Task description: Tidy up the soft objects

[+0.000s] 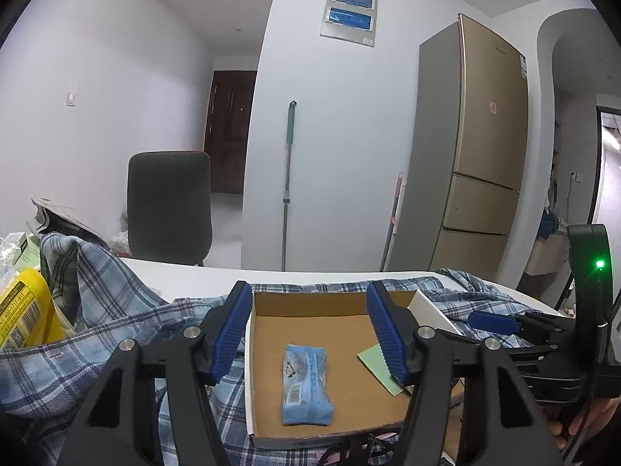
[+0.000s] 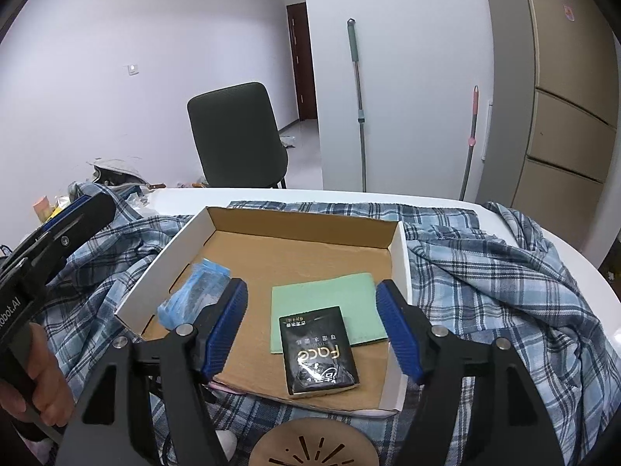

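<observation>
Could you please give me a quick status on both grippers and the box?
Left hand-held gripper open, empty. Right hand-held gripper open, empty. Blue packet, black tissue pack and green cloth lie in the cardboard box. Nothing in the way.

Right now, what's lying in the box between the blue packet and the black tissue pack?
In the right wrist view, only bare cardboard box floor separates the blue packet from the black tissue pack; the green cloth lies under the pack.
</observation>
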`<act>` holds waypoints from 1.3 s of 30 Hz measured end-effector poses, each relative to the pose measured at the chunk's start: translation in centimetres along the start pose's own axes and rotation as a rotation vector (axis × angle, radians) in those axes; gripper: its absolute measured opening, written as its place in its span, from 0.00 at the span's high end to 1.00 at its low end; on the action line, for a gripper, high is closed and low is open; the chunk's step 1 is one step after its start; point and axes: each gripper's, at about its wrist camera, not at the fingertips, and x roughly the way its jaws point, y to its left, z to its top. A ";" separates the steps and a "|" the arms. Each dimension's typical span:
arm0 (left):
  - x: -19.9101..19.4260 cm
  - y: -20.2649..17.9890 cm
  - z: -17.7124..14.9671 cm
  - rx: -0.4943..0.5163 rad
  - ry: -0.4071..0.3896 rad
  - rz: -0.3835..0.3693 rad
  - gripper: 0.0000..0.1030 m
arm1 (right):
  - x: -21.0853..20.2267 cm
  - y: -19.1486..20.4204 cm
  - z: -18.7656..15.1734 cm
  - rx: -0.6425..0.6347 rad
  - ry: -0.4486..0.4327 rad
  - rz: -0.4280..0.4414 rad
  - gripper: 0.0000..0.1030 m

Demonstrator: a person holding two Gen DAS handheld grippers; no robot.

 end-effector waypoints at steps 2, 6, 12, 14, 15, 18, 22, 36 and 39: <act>0.0 0.0 0.1 0.000 0.004 0.000 0.39 | -0.1 0.0 0.1 0.001 -0.003 0.000 0.34; -0.7 -0.2 0.9 0.009 -0.021 0.011 0.39 | -1.3 -0.2 0.8 0.015 -0.028 -0.005 0.34; -4.7 -1.4 3.3 0.041 -0.115 -0.021 0.39 | -5.0 0.2 2.8 0.007 -0.102 -0.018 0.34; -6.3 -1.8 4.0 0.056 -0.138 -0.032 0.39 | -6.6 0.5 3.3 0.000 -0.133 -0.019 0.32; -7.2 -1.9 4.4 0.062 -0.151 -0.039 0.39 | -7.6 0.7 3.6 -0.004 -0.152 -0.020 0.30; -9.4 -2.1 5.1 0.065 -0.172 -0.053 0.39 | -10.3 1.4 4.0 -0.018 -0.203 -0.026 0.26; -12.3 -1.8 5.6 0.045 -0.193 -0.047 0.26 | -13.8 2.1 4.1 -0.012 -0.262 -0.034 0.17; -17.7 -1.2 2.0 0.077 -0.249 -0.037 0.00 | -19.1 4.4 -1.1 -0.025 -0.426 -0.158 0.00; -17.7 -0.9 0.7 0.078 -0.249 -0.021 0.00 | -17.9 3.6 -3.0 0.000 -0.429 -0.141 0.00</act>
